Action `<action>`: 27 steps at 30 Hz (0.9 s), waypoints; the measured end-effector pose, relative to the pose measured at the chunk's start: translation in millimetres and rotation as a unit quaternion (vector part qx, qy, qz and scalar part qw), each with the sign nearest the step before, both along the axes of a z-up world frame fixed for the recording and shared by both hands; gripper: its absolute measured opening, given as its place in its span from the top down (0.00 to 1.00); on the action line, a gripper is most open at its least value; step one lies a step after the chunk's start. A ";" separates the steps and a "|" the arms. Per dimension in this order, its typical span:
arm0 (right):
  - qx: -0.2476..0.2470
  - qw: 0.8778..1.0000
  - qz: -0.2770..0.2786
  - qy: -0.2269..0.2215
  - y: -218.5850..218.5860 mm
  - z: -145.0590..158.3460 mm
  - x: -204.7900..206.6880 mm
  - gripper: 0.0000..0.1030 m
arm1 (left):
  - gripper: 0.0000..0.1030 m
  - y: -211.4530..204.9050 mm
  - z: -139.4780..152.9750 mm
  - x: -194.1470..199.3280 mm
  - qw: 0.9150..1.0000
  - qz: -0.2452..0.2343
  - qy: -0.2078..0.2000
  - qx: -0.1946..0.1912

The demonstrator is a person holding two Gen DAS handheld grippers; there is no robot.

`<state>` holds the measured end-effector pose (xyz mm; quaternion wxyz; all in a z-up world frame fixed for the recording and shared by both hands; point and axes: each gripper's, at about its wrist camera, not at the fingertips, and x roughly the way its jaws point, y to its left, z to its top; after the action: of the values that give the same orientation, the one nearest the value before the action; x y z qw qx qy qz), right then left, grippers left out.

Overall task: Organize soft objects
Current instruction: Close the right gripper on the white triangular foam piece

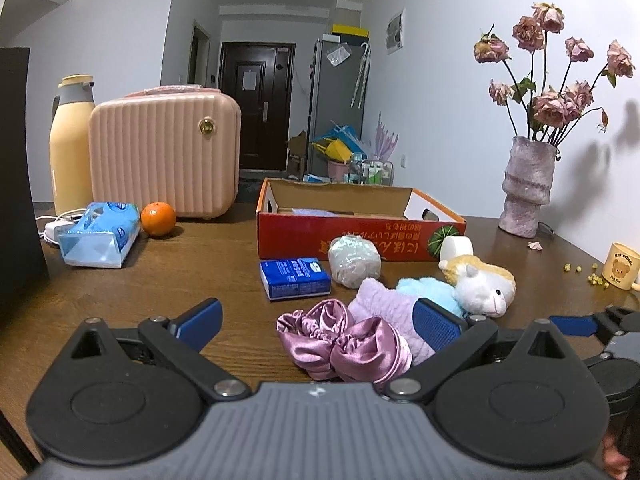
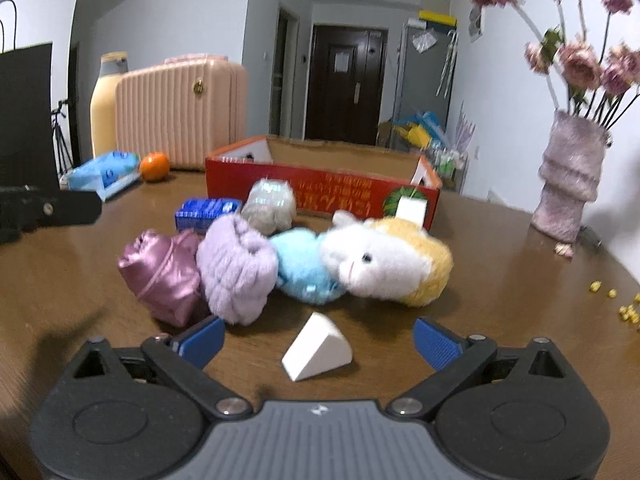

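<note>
Surface (image 1: 180, 272) first: brown wood, broad, carrying everything, with bare room on the near left and clutter kept to the far side. Next in size, the red cardboard box (image 1: 344, 236) stands open-topped beyond the soft pile, so I judge it the place the soft things are meant to go (its near wall is low, easy to clear). The plush lamb (image 2: 384, 264) lies on its side just before that box, touching a lilac fluffy roll (image 2: 236, 268), which in turn leans on a satin scrunchie (image 2: 160, 276). A wrapped bundle (image 2: 270, 204) and a blue tissue pack (image 2: 208, 208) sit behind them, near the box wall. Smallest, a white wedge sponge (image 2: 316, 348) lies alone, in front of the pile.

The right tool (image 2: 318, 340) hovers with its jaws wide, the sponge between them but untouched. The left tool (image 1: 316, 318) is likewise spread wide and holding nothing, over the scrunchie. The vase (image 2: 568, 184) at the right edge is well apart.
</note>
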<state>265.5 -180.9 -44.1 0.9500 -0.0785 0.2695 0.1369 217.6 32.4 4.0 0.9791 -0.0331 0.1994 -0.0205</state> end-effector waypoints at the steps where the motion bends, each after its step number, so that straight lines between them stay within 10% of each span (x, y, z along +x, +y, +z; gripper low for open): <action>1: -0.001 1.000 0.001 0.007 1.0 -3.4 3.1 0.11 | 0.00 -0.1 -0.8 1.1 1.000 0.000 0.003 0.000; 13: -0.023 0.999 0.016 0.032 10.1 -21.7 16.7 0.67 | 0.00 0.3 -4.2 4.6 1.000 -0.001 0.017 0.000; 27: 0.004 1.000 0.024 0.011 1.7 -12.7 12.3 0.79 | 0.00 0.7 -8.8 9.0 1.000 0.000 0.026 0.000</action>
<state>277.8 -179.2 -56.8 0.9438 -0.0797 0.2771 0.1613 226.6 33.1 -4.8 0.9737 -0.0333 0.2247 -0.0192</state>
